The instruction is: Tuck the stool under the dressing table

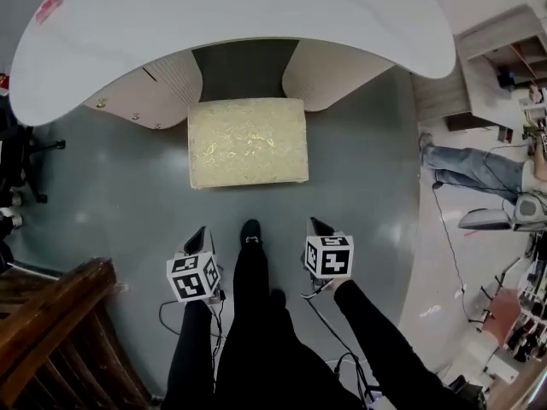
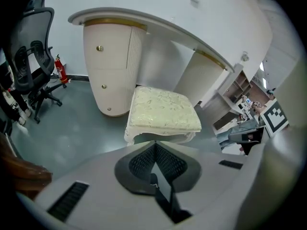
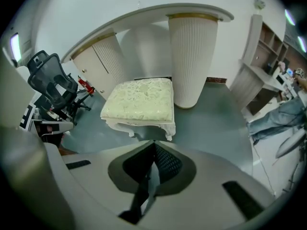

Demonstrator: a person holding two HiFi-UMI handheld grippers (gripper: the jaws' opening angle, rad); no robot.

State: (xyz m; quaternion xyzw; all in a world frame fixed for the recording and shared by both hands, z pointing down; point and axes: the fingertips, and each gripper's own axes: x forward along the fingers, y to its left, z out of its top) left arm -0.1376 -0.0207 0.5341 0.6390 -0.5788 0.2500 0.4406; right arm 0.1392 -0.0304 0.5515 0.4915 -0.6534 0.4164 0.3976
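The stool [image 1: 248, 142] has a cream patterned cushion and white carved legs. It stands on the grey floor in front of the gap between the two pedestals of the white curved dressing table [image 1: 239, 15], its far edge just at the gap's mouth. My left gripper [image 1: 198, 239] and right gripper [image 1: 318, 226] hang side by side near my legs, well short of the stool, both shut on nothing. In the left gripper view the stool [image 2: 163, 110] lies straight ahead of the gripper [image 2: 154, 145]. The right gripper [image 3: 154, 144] points at the stool [image 3: 140, 99] too.
A dark wooden piece [image 1: 51, 331] stands at my near left. A black office chair [image 2: 29, 56] and a red fire extinguisher [image 2: 61, 70] are to the left of the table. A person's legs in jeans [image 1: 479, 167] and a shelf unit [image 1: 504, 58] are on the right. Cables [image 1: 325, 314] trail behind me.
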